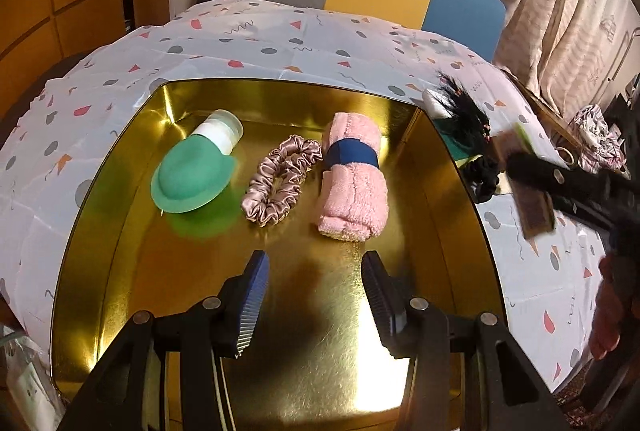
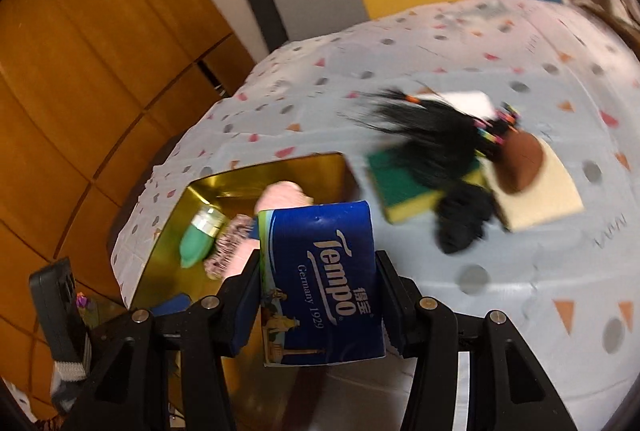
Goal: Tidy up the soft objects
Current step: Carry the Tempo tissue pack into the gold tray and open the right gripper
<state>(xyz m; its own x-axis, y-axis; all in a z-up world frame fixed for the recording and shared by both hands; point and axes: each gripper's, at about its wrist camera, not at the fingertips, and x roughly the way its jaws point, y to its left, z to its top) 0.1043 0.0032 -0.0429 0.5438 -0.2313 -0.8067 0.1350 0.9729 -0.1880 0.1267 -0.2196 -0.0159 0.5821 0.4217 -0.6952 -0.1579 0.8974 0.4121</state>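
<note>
Right tongs [image 2: 318,301] clamped on tissue pack [image 2: 320,283], lower centre; left tongs [image 1: 316,295] half-open, empty. Could've clipped gold tray [image 2: 224,187] rim.

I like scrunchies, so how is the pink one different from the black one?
The pink scrunchie is shiny and satiny; the black scrunchie looks dull and fuzzy. The pink one lies inside the gold tray; the black one sits outside on the tablecloth, touching a sponge. Both are soft, ruffled rings.
</note>
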